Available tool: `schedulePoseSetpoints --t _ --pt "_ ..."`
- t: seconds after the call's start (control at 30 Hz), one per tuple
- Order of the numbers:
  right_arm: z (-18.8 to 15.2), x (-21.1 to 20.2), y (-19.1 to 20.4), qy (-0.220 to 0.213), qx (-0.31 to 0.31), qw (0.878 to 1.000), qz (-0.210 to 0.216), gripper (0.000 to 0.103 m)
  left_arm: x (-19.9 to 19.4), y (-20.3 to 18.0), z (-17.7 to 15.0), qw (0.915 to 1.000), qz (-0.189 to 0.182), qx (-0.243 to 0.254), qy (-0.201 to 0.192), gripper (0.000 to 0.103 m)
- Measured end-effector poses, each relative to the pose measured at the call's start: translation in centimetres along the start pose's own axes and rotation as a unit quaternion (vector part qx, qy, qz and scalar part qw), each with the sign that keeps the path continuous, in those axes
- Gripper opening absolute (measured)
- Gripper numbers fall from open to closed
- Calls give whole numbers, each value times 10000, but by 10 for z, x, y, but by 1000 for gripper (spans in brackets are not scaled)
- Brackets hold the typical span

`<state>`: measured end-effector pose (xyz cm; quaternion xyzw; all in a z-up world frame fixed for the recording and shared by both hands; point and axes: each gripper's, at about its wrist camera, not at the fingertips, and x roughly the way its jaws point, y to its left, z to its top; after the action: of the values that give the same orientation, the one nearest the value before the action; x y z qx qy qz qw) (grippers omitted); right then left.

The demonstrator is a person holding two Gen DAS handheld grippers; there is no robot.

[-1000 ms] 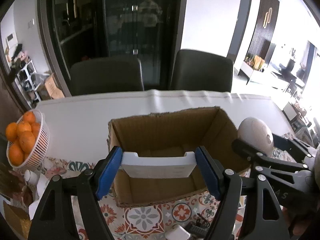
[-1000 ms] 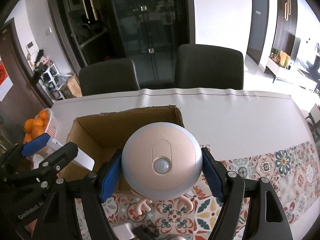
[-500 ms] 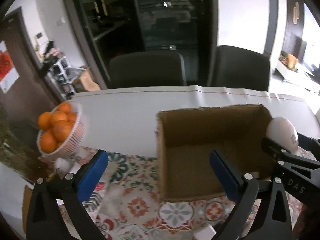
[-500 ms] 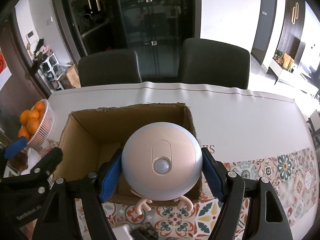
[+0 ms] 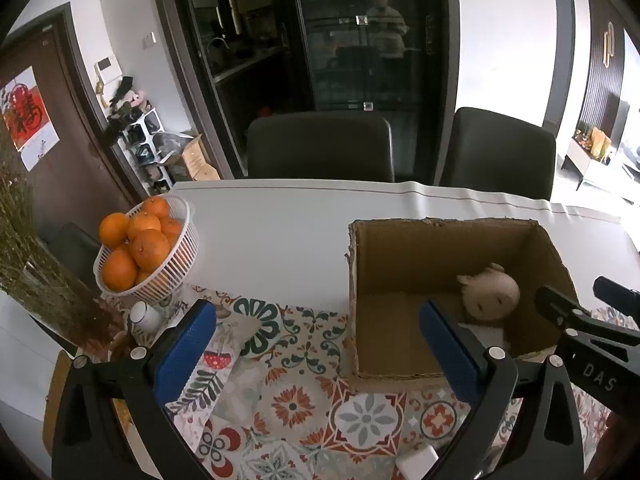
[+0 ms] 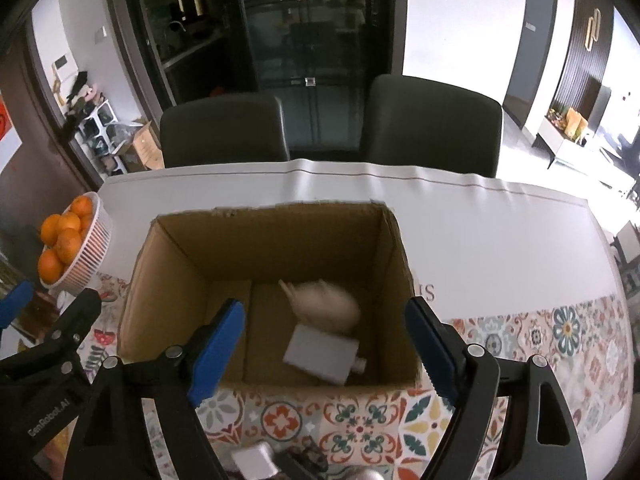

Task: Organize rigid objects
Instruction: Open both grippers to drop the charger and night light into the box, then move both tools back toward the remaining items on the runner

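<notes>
An open cardboard box (image 6: 192, 264) stands on the table; it also shows in the left wrist view (image 5: 376, 264). Inside lie a round pinkish night-light with small legs (image 6: 326, 307), blurred in the right wrist view and sharp in the left wrist view (image 5: 490, 291), and a white rectangular object (image 6: 320, 350). My right gripper (image 6: 326, 354) is open and empty above the box's near edge. My left gripper (image 5: 320, 354) is open and empty, left of the box over the patterned cloth (image 5: 296, 392).
A white basket of oranges (image 5: 148, 248) stands at the left, also seen in the right wrist view (image 6: 74, 240). A small white cup (image 5: 145, 316) sits below it. A white adapter (image 5: 418, 460) and dark cable lie at the near edge. Two dark chairs (image 6: 224, 132) stand behind the table.
The left gripper let go of the white object into the box and moved left. The right gripper opened and dropped the night-light into the box.
</notes>
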<state>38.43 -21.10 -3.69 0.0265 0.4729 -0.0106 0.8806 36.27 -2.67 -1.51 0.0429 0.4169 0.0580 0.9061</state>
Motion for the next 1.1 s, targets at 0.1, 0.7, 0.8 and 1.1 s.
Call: schedulePoseSetpoints --t 0.1,0.7,0.8,1.1 --pt "-11 -12 -3 -131 29 9998 -149 83 -10 -1 -9 10000 -5 48 -79 103" --pt "-96 -100 -23 -982 260 9932 -566 83 -67 -12 -77 9967 -808 44 -53 103" --pt "-112 -109 -25 -997 358 9926 -599 83 -71 -15 -88 9944 -1047 143 70 103" --pt "-156 -112 -32 -755 604 9938 -550 83 -81 -16 -124 9955 -890 309 18 103"
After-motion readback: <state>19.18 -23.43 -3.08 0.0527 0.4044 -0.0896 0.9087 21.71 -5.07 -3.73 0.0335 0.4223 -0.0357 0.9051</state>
